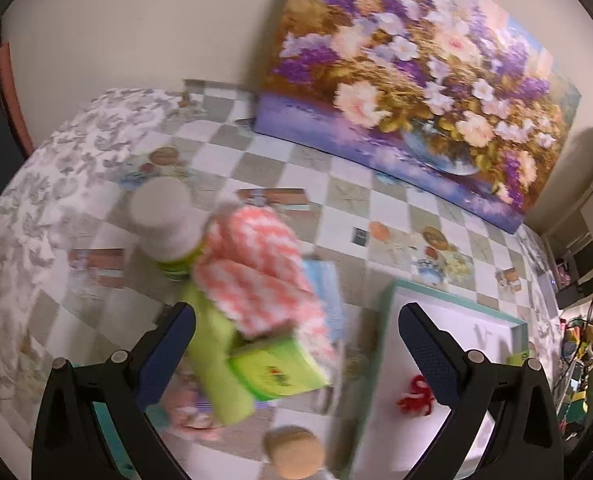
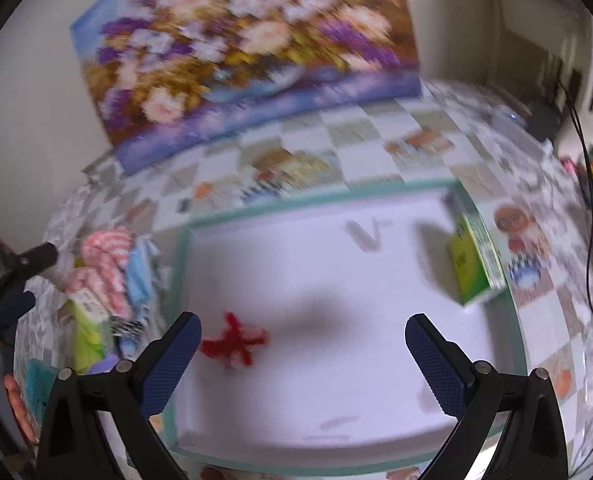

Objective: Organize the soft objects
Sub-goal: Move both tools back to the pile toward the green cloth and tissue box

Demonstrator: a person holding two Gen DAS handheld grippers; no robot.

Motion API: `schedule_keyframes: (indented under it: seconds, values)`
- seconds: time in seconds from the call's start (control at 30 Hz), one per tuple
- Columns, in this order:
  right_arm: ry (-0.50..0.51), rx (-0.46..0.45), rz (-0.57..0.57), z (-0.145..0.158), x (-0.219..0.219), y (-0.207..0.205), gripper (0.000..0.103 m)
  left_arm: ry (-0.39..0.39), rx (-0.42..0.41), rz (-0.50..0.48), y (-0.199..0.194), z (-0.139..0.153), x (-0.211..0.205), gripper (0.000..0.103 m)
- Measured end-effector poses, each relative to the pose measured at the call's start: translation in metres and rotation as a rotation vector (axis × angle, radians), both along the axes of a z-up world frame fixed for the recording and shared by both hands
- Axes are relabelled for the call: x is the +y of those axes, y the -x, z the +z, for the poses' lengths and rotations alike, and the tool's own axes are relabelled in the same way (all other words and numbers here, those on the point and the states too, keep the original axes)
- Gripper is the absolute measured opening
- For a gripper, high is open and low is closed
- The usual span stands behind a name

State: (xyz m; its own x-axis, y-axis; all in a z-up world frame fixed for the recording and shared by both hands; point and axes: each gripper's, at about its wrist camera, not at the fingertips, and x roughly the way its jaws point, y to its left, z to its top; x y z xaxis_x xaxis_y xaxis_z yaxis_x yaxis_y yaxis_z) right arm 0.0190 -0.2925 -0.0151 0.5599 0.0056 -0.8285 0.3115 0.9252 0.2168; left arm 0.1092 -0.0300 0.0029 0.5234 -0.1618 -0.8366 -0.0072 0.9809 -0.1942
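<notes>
- Left wrist view: the left gripper (image 1: pixel 296 344) hangs over a heap of soft things on the checked tablecloth (image 1: pixel 360 196), its jaws wide apart and gripping nothing.
- A pink-and-white cloth (image 1: pixel 256 264) lies on top of the heap, with a lime-green cloth (image 1: pixel 220 360) and a green box (image 1: pixel 274 372) between the fingers but untouched; a light-blue cloth (image 1: pixel 328 292) shows behind.
- A bottle with a white cap (image 1: pixel 164 216) stands just left of the heap, and a cork-coloured round top (image 1: pixel 294 454) sits at the lower edge, too blurred to identify.
- A flower painting (image 1: pixel 416 76) leans on the wall behind.
- To the right, the white tray (image 1: pixel 456 312) with a teal rim holds a red yarn toy (image 1: pixel 414 396).
- Right wrist view: the right gripper (image 2: pixel 302 344) is over the same tray (image 2: pixel 336 400), jaws fully spread and empty.
- The yarn toy (image 2: pixel 234 344) lies near the left finger; only this view shows a second green box (image 2: pixel 474 264) leaning tilted at the tray's right wall.
- The heap (image 2: pixel 104 264) sits left of the tray, beside the other gripper (image 2: pixel 20 280).
</notes>
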Motion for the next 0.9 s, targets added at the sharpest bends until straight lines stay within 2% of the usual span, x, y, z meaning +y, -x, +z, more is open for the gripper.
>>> schedule_keyframes:
  seconds: [0.13, 0.2, 0.3, 0.47, 0.63, 0.8, 0.9]
  values:
    - [-0.004, -0.063, 0.069, 0.02, 0.02, -0.003, 0.103, -0.007, -0.016, 0.063, -0.004, 0.011, 0.033, 0.101]
    - [0.028, -0.098, 0.101, 0.031, 0.036, -0.006, 0.103, -0.024, -0.023, 0.078, -0.005, 0.014, 0.043, 0.101]
    - [0.012, -0.099, 0.142, 0.033, 0.052, -0.016, 0.103, -0.055, -0.015, 0.094, -0.008, 0.015, 0.058, 0.101]
    - [-0.015, -0.034, 0.23, 0.026, 0.08, -0.038, 0.103, -0.044, 0.056, 0.101, -0.019, 0.0, 0.077, 0.101]
    - [0.017, 0.049, 0.352, 0.028, 0.115, -0.065, 0.103, 0.022, 0.169, 0.11, -0.032, -0.029, 0.091, 0.101]
    - [0.015, 0.136, 0.474, 0.019, 0.158, -0.088, 0.103, 0.043, 0.226, 0.11, -0.037, -0.048, 0.099, 0.101]
    - [-0.005, 0.183, 0.501, 0.011, 0.17, -0.096, 0.103, 0.08, 0.249, 0.109, -0.038, -0.055, 0.103, 0.101]
